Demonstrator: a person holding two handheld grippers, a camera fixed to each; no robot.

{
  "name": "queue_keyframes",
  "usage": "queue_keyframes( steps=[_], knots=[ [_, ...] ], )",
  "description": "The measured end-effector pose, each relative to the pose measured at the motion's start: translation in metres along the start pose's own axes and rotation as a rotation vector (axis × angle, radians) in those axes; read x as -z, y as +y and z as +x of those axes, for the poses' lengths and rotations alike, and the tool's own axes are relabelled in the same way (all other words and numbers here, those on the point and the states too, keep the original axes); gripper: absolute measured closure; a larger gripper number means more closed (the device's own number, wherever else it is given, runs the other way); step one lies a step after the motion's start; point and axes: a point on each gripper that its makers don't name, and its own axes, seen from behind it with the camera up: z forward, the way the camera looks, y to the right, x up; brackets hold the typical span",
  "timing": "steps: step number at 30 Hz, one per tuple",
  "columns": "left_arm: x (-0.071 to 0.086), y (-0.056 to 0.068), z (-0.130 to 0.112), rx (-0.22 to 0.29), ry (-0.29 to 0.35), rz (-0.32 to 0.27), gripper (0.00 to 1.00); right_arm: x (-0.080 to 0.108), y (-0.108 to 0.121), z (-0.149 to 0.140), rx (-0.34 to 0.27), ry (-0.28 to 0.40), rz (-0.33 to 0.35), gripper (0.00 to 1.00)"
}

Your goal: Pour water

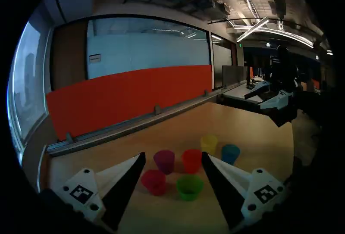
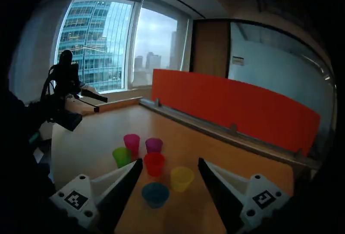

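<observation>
Left gripper view looks down on a wooden table (image 1: 250,126) where six small plastic cups stand upright in a close group: a purple cup (image 1: 164,160), a red cup (image 1: 191,160), a yellow cup (image 1: 209,143), a blue cup (image 1: 230,153), a pink cup (image 1: 154,181) and a green cup (image 1: 189,186). The left gripper (image 1: 173,154) has its fingers spread wide and holds nothing. In the right gripper view, the right gripper (image 2: 170,160) is spread and empty too, facing the same group from the other side. I cannot tell whether any cup has water inside. In my judgement the pouring is not yet begun: no cup is grasped, so picking one cup, lifting it and tilting it over another are all left.
</observation>
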Motion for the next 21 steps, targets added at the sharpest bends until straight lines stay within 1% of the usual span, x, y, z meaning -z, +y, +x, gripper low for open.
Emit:
queue_keyframes(
  steps=[6, 15, 21],
  knots=[
    [-0.006, 0.003, -0.014, -0.002, -0.012, -0.013, 0.04, -0.005, 0.001, -0.017, -0.013, -0.026, 0.002, 0.0],
    [-0.017, 0.009, -0.043, 0.006, -0.053, -0.032, 0.04, -0.013, -0.003, -0.048, -0.012, -0.075, 0.02, 0.0],
    [-0.025, 0.011, -0.064, 0.01, -0.081, -0.041, 0.04, -0.02, -0.006, -0.07, -0.023, -0.108, 0.029, 0.0]
  ],
)
